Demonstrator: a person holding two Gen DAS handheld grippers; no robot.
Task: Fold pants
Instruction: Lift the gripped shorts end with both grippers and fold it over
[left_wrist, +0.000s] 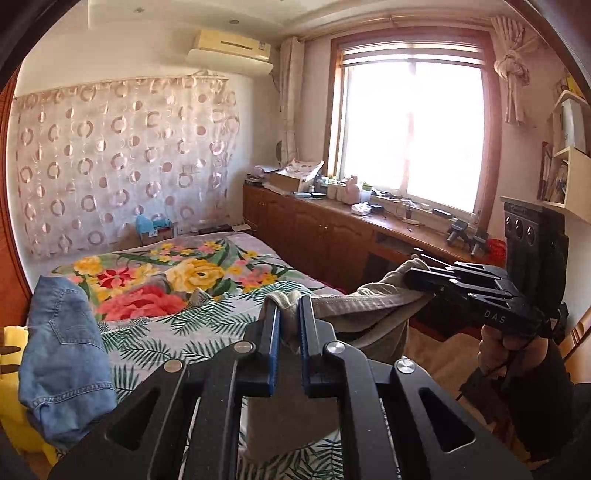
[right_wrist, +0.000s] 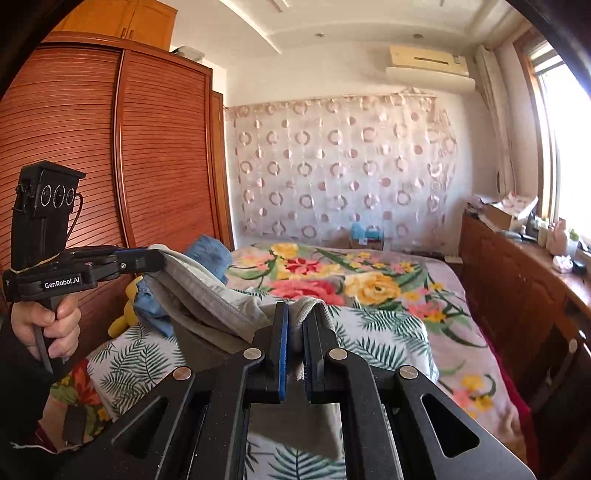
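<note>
Left tool (left_wrist: 289, 314) clamped tight on soft grey-beige cloth pants (left_wrist: 354, 306). Right tool (right_wrist: 295, 321) pinched on them too. Held up in the air over the flowery bed (left_wrist: 207, 288). Could slip out and drop if pulled too hard.

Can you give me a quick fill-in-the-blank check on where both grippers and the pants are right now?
1. Both grippers are shut on the ____ pants.
2. The left gripper and right gripper hold them above the ____.
3. The denim garment lies on the bedspread, coloured ____.

Missing words: grey; bed; blue.
</note>
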